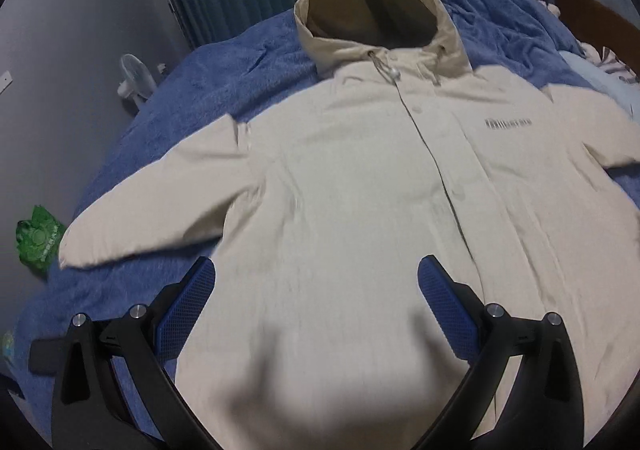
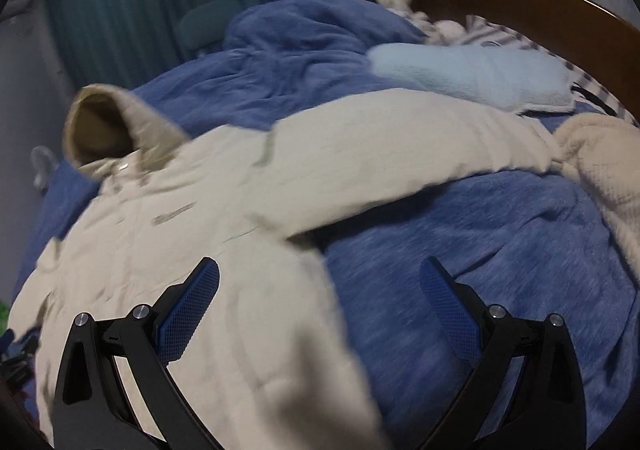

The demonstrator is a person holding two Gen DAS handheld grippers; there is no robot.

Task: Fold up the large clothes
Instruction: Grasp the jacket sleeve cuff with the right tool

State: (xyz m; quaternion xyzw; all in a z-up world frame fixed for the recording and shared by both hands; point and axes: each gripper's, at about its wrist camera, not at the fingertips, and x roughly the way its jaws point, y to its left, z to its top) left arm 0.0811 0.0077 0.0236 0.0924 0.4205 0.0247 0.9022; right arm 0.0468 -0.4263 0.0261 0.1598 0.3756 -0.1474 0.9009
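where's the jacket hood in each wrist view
Left wrist: the hood sits at top centre, its opening facing the camera, above the jacket front.
Right wrist: the hood is at the left edge, mid-height, seen from the side.
Shared landmark: the blue blanket under the jacket.

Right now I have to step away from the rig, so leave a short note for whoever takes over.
Left gripper: open, empty, above the lower front of the jacket.
Right gripper: open, empty, above the jacket's side edge.
The jacket lies front up, closed, on the blue blanket, hood at the far end, sleeves spread.
Done: laid out flat.
Left: every fold.
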